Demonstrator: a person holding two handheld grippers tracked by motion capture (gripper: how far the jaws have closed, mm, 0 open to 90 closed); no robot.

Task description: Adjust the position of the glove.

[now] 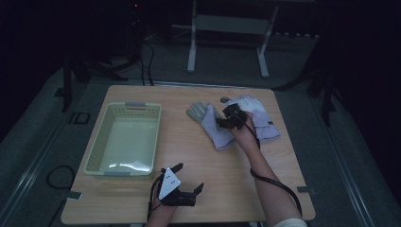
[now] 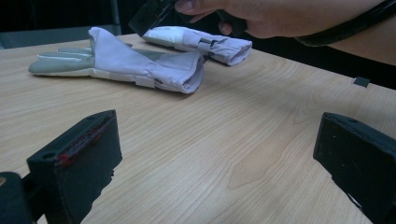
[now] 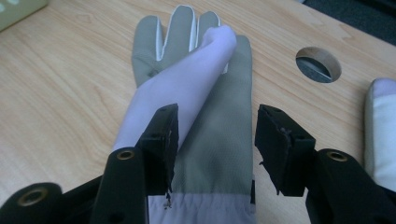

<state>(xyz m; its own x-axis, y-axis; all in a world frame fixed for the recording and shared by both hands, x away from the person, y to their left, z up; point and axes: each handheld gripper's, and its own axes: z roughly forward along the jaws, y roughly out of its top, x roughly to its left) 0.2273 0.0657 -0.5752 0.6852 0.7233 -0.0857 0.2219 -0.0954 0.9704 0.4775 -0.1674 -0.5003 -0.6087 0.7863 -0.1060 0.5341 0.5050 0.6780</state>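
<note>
A grey-and-lilac work glove (image 1: 211, 126) lay flat right of table centre, fingers toward ten o'clock, a second glove (image 1: 259, 119) at its three o'clock partly hidden by the right hand. The right gripper (image 3: 212, 140) hovered over its palm, jaws moderately apart, empty. The left gripper (image 1: 189, 178) rested at six o'clock, jaws wide, beside the basket (image 1: 101, 142).

This is looking like a dim lab or recording room. A wooden table (image 1: 142, 198) is standing on grey carpet (image 1: 42, 142), with cables (image 1: 146, 61) trailing across the floor and a metal frame stand (image 1: 227, 33) sitting behind in darkness.
</note>
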